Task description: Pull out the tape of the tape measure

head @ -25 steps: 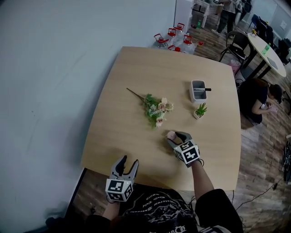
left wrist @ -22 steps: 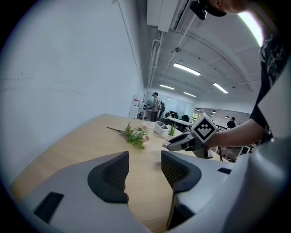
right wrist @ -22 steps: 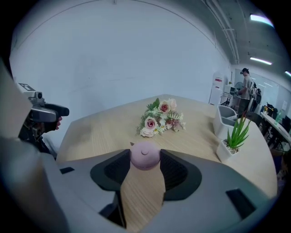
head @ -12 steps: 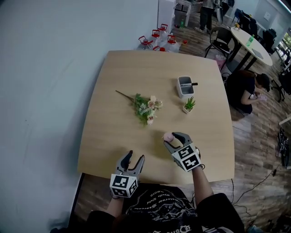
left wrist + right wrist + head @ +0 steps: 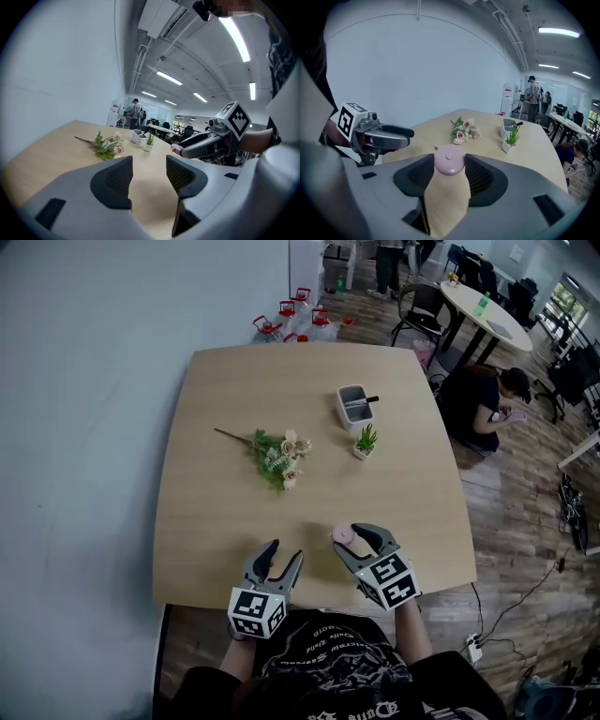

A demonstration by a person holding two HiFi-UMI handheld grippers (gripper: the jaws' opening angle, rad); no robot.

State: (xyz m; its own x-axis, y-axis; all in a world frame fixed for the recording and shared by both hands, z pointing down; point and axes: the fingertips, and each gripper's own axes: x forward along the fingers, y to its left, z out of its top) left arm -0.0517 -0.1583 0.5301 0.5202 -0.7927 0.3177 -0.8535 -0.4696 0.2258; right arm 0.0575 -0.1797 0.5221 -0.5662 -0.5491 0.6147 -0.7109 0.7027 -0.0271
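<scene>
Right gripper view shows the pink tape measure (image 5: 449,162), a small round case with a centre button, clamped edgewise between the jaws of the right gripper (image 5: 354,533), which holds it just above the near edge of the table (image 5: 216,521). The left gripper (image 5: 150,174) hovers just beside it, its jaws apart with nothing between them.

The case looks like light, hard, smooth plastic, so it could twist or slip in a flat-sided grip under a sideways pull. The tape is probably thin and limp, ending in a small tab at the rim. That tab is the place to pinch, but no view shows it. A spring return would likely resist a steady draw.

Artificial flowers (image 5: 277,457), a pen holder (image 5: 353,406) and a small potted plant (image 5: 365,442) lie well apart, farther up the table.
</scene>
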